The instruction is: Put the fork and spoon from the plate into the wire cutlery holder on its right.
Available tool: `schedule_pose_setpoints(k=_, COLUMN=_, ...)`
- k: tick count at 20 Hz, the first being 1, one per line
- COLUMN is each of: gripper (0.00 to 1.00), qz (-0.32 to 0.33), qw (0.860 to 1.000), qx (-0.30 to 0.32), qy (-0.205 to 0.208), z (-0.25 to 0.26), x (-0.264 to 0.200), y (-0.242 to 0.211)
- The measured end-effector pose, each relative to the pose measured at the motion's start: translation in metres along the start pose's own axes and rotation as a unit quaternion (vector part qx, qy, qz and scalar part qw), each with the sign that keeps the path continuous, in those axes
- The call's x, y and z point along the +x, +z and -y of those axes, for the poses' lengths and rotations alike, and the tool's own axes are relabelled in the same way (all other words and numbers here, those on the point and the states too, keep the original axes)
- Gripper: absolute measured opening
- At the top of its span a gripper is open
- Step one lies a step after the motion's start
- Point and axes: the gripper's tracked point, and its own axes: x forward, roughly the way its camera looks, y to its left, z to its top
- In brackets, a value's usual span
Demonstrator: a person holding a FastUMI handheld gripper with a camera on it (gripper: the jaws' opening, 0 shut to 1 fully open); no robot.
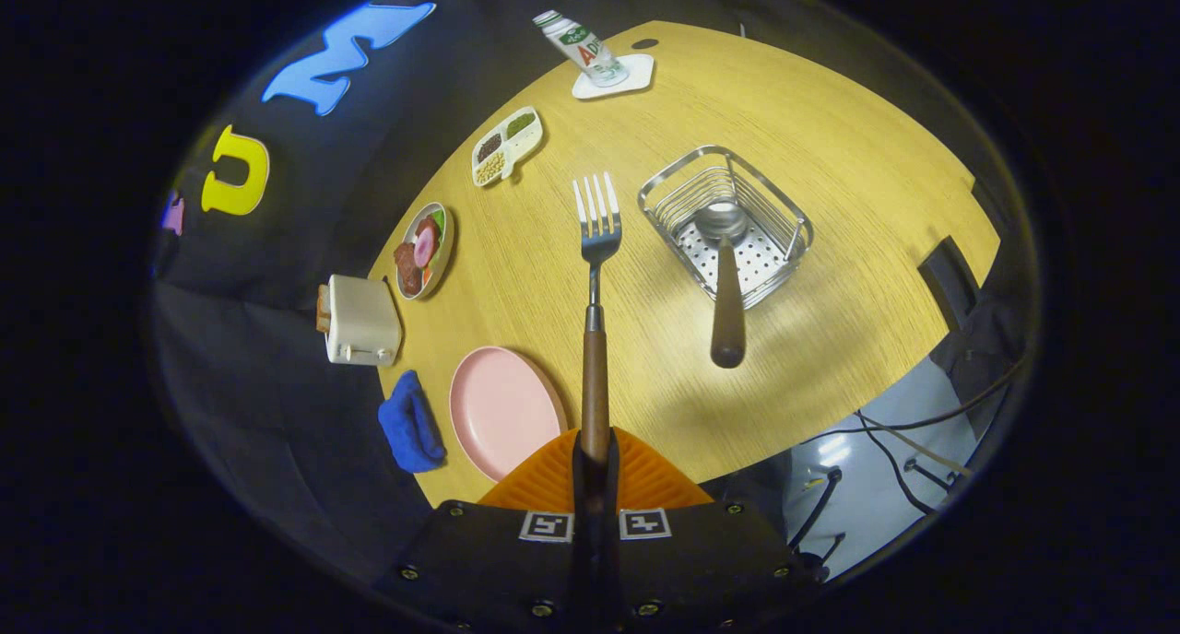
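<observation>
My gripper [595, 459] is shut on the wooden handle of the fork [596, 275], which sticks straight out ahead of the fingers, tines forward, high above the table. The wire cutlery holder [726, 224] stands on the wooden table [830, 136] ahead and to the right of the fork's tines. The spoon [726, 284] rests in the holder, bowl down inside and wooden handle leaning out over the near rim. The pink plate [502, 411] lies below, just left of the fingers, with nothing on it.
A blue cloth [410, 424] and a white toaster [361, 321] sit left of the plate. Farther along that side are a plate of food [424, 250] and a divided snack tray [505, 146]. A bottle [581, 46] stands on a white coaster at the far edge. Cables [908, 450] hang off the table's right side.
</observation>
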Motion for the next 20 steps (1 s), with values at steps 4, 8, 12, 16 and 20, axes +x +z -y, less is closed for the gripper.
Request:
schedule_pose_setpoints(k=4, gripper=0.04, qz=-0.007, qw=0.999, qx=0.041, qy=0.017, z=0.01, x=-0.011, y=-0.001)
schedule_pose_setpoints(k=8, gripper=0.04, qz=-0.018, qw=0.993, qx=0.107, qy=0.048, z=0.002, x=-0.008, y=0.0)
schedule_pose_setpoints(k=12, gripper=0.04, qz=-0.022, qw=0.988, qx=0.142, qy=0.057, z=0.0, x=-0.007, y=0.007)
schedule_pose_setpoints(k=16, gripper=0.04, qz=-0.026, qw=0.982, qx=0.18, qy=0.053, z=0.002, x=-0.008, y=0.013)
schedule_pose_setpoints(k=20, gripper=0.08, qz=-0.02, qw=0.981, qx=0.186, qy=0.047, z=0.005, x=-0.01, y=0.014)
